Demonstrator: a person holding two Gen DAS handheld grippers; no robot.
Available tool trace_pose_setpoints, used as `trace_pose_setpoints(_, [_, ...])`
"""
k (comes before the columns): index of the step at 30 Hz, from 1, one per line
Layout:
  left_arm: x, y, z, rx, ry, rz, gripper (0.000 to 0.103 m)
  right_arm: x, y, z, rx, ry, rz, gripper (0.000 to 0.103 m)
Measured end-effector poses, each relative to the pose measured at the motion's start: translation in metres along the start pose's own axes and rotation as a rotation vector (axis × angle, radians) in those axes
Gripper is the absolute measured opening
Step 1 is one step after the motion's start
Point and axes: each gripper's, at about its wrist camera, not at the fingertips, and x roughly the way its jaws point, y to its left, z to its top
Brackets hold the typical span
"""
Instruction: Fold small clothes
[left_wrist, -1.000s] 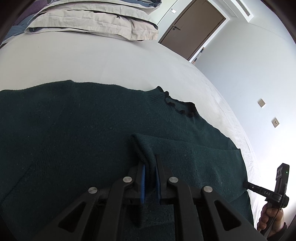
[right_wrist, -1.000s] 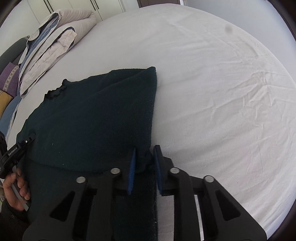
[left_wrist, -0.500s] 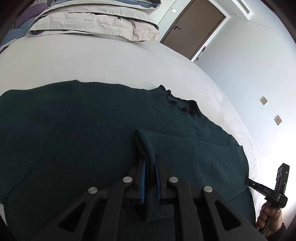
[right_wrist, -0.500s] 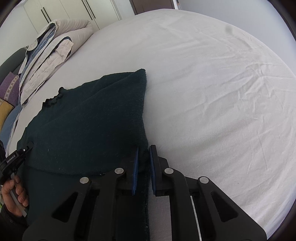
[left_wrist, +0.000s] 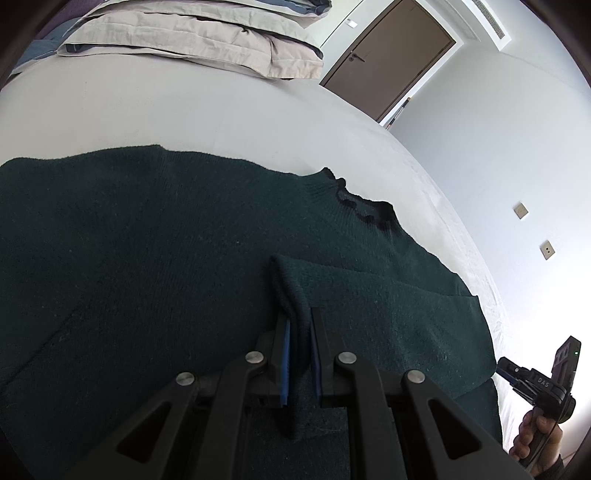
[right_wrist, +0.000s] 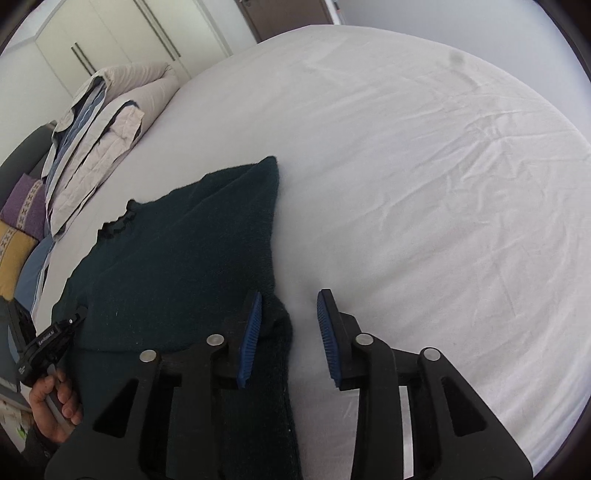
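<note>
Sweater (left_wrist: 155, 266), dark green knit, spread flat on white bed (left_wrist: 192, 114), filling near half of left wrist view. Black frilly collar (left_wrist: 364, 210) at far edge, right of centre. One flap folded over body, w/ raised ridge running fwd from left gripper (left_wrist: 300, 354). Blue pads (left_wrist: 285, 356) clenched on that ridge, cloth pinched between, jaws nearly together.

In right wrist view, same sweater (right_wrist: 177, 266) at left, folded edge running straight from near centre to far corner pt. Collar (right_wrist: 118, 223) at far left. Right gripper (right_wrist: 290, 339) released: jaws spread wide, nothing between but sheet and sweater's near edge. Left blue pad (right_wrist: 250, 341) touching or just beside cloth edge, can't tell which; right pad over bare sheet (right_wrist: 424, 192).

Left gripper (right_wrist: 48, 343) seen at near left, held by hand (right_wrist: 55, 400), tip on sweater. Right gripper (left_wrist: 535, 380) seen at near right in left wrist view, w/ hand (left_wrist: 532, 435) below, just beside sweater's right edge.

Pillows (left_wrist: 207, 40) stacked at far end of bed, beige w/ blue; purple and yellow cushions (right_wrist: 20, 229) far left. Brown door (left_wrist: 391, 59) beyond, wardrobe (right_wrist: 110, 40) behind pillows, two wall sockets (left_wrist: 533, 229) at right.
</note>
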Motion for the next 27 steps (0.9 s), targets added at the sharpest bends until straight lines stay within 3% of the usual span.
trace_pose_setpoints(3, [0.002, -0.003, -0.001, 0.005, -0.005, 0.005, 0.013, -0.018, 0.026, 0.004, -0.04, -0.054, 0.065, 0.031])
trace_pose_setpoints(6, [0.0, -0.005, -0.001, 0.006, -0.005, 0.006, 0.013, -0.014, 0.062, 0.005, -0.116, -0.037, 0.148, 0.031])
trace_pose_setpoints(7, [-0.001, -0.004, -0.001, 0.003, -0.003, 0.001, 0.013, -0.006, 0.07, 0.003, -0.135, -0.017, 0.152, 0.031])
trace_pose_setpoints(10, [-0.007, -0.001, 0.002, -0.027, 0.007, -0.029, 0.016, 0.046, 0.077, -0.014, -0.159, 0.151, 0.072, 0.05])
trace_pose_setpoints(12, [-0.024, 0.001, 0.004, -0.046, -0.013, -0.006, 0.031, 0.036, 0.088, -0.023, -0.244, 0.065, 0.038, 0.05])
trace_pose_setpoints(14, [-0.052, 0.007, 0.003, -0.063, -0.07, 0.004, 0.063, 0.022, 0.097, -0.024, -0.263, 0.046, 0.015, 0.05])
trace_pose_setpoints(15, [-0.069, 0.012, 0.002, -0.076, -0.101, 0.001, 0.067, 0.012, 0.099, -0.025, -0.247, 0.016, 0.039, 0.05])
trace_pose_setpoints(21, [-0.174, 0.084, -0.031, -0.258, -0.225, 0.008, 0.07, -0.078, 0.13, -0.035, -0.257, -0.261, 0.072, 0.051])
trace_pose_setpoints(22, [-0.19, 0.103, -0.041, -0.306, -0.242, 0.027, 0.07, -0.092, 0.139, -0.039, -0.264, -0.307, 0.082, 0.059])
trace_pose_setpoints(23, [-0.204, 0.122, -0.051, -0.362, -0.258, 0.049, 0.07, -0.106, 0.149, -0.043, -0.271, -0.35, 0.094, 0.076])
trace_pose_setpoints(25, [-0.23, 0.163, -0.071, -0.492, -0.289, 0.072, 0.07, -0.128, 0.169, -0.05, -0.285, -0.433, 0.125, 0.097])
trace_pose_setpoints(27, [-0.251, 0.198, -0.084, -0.596, -0.32, 0.091, 0.07, -0.145, 0.187, -0.055, -0.289, -0.477, 0.163, 0.099])
